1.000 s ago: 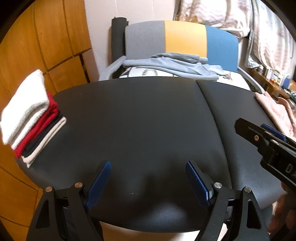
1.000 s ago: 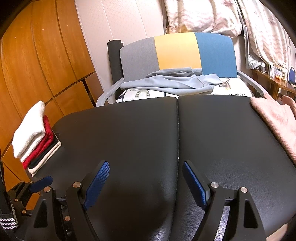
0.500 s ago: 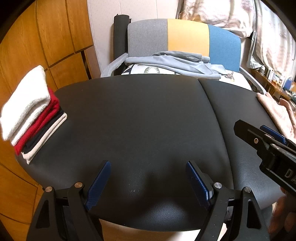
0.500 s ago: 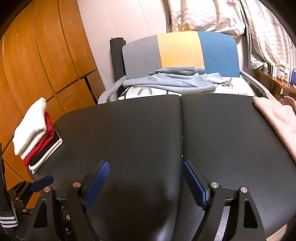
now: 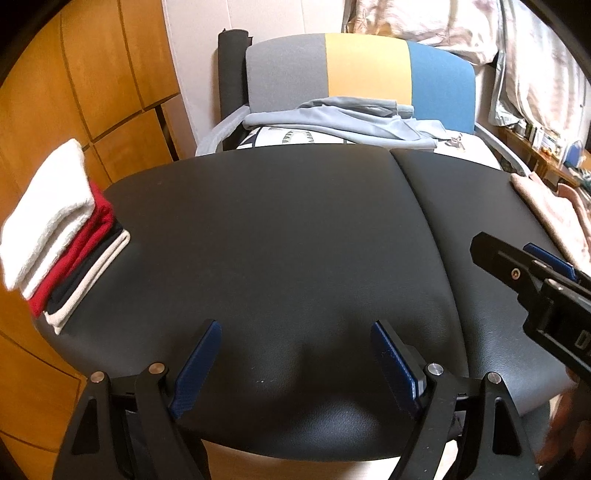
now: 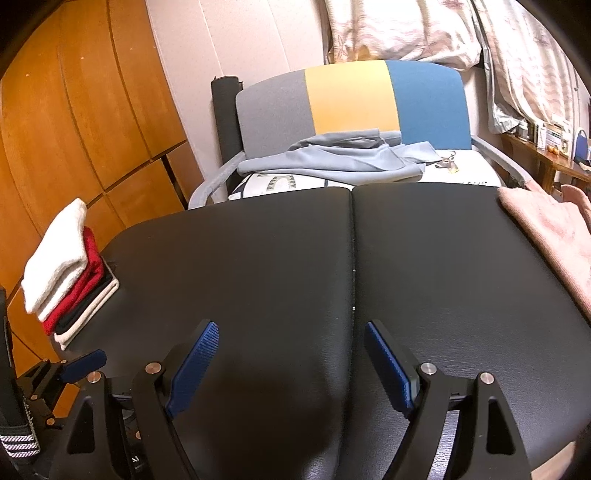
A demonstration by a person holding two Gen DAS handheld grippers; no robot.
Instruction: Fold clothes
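Observation:
A stack of folded clothes [image 5: 62, 229], white on top, then red, dark and cream, sits at the left edge of the black padded table [image 5: 295, 229]; it also shows in the right wrist view [image 6: 66, 273]. A pink garment [image 6: 546, 236] lies at the table's right edge, also seen in the left wrist view [image 5: 550, 210]. A light blue garment [image 6: 340, 158] lies crumpled on the chair behind the table. My left gripper [image 5: 295, 354] is open and empty over the table's near edge. My right gripper [image 6: 291, 354] is open and empty, to the right of the left one.
A chair with a grey, yellow and blue backrest [image 6: 351, 103] stands behind the table, with a white printed cloth [image 6: 458, 173] on its seat. Wooden cabinet doors [image 5: 74, 92] line the left. A cluttered shelf [image 6: 554, 136] stands far right. Bedding [image 6: 406, 26] hangs behind.
Both grippers have risen and tilted slightly, so the chair and wall show more. Nothing on the table has moved; both grippers stay open.

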